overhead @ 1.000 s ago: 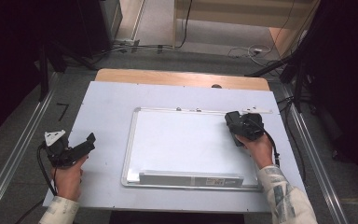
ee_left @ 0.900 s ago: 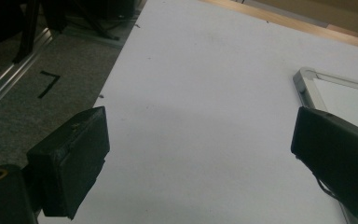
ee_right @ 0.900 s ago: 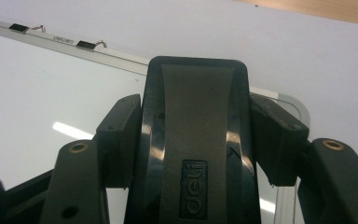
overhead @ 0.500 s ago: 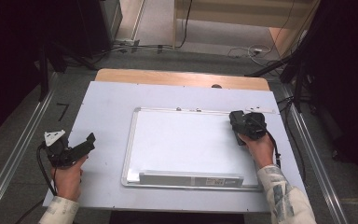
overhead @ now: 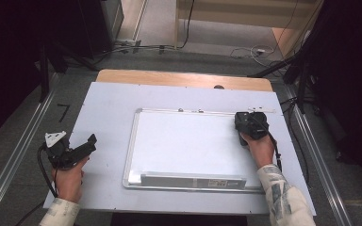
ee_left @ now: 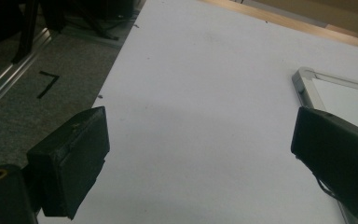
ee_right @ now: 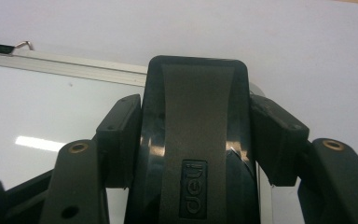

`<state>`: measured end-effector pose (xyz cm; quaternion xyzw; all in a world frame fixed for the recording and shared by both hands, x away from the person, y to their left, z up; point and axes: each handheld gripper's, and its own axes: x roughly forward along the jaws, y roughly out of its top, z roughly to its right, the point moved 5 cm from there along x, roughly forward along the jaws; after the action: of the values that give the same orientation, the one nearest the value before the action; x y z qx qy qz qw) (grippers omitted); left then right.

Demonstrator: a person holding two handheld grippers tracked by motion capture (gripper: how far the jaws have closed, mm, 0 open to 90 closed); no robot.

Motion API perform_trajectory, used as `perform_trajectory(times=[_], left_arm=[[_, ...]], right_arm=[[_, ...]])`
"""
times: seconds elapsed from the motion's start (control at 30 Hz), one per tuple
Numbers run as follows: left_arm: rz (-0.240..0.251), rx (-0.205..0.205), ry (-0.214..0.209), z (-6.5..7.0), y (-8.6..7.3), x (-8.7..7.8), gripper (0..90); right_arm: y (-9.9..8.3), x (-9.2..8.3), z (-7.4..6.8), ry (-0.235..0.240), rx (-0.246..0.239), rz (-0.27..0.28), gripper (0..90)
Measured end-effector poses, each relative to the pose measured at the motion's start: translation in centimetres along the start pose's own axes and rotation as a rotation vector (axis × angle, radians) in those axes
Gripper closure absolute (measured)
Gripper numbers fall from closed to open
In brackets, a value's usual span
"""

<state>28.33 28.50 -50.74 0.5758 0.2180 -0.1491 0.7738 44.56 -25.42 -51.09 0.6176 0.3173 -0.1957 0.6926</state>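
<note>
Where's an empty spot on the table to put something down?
Bare table lies between the left gripper and the whiteboard. The board's middle is bare too. It's crowded at its top right corner, where the right gripper holds the eraser.

- Glossy black plastic with a matt grey centre strip on the eraser (ee_right: pixel 196 140), clamped between the matt black, slightly rough pads of the right hand-held gripper (ee_right: pixel 196 144).
- Smooth white, faintly shiny panel on the whiteboard (overhead: pixel 188 146), edged in brushed silvery metal.
- Matt pale sheet over the worktop (overhead: pixel 103 108), bare wood at 12 o'clock.
- Matt black, scuffed pads on the left hand-held gripper (ee_left: pixel 200 154).
- Rough grey carpet on the floor (overhead: pixel 23 122) at 9 o'clock.
</note>
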Motion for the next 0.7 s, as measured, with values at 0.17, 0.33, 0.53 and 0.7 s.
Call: perform_trajectory(times=[0.17,0.33,0.53,0.7], left_arm=[[-0.002,-0.002,0.001,-0.1,0.0,0.0,4.5],[-0.002,-0.002,0.001,-0.1,0.0,0.0,4.5],[-0.003,-0.002,0.001,-0.1,0.0,0.0,4.5],[-0.003,-0.002,0.002,-0.2,-0.1,0.0,4.5]], right_arm=[[0.2,0.6,-0.2,-0.007,0.029,-0.013,37.3],[0.0,1.4,-0.3,-0.032,0.022,-0.036,37.2],[0.0,1.4,-0.2,-0.020,0.034,-0.025,32.9],[0.2,0.8,-0.3,-0.006,0.032,0.008,29.7]])
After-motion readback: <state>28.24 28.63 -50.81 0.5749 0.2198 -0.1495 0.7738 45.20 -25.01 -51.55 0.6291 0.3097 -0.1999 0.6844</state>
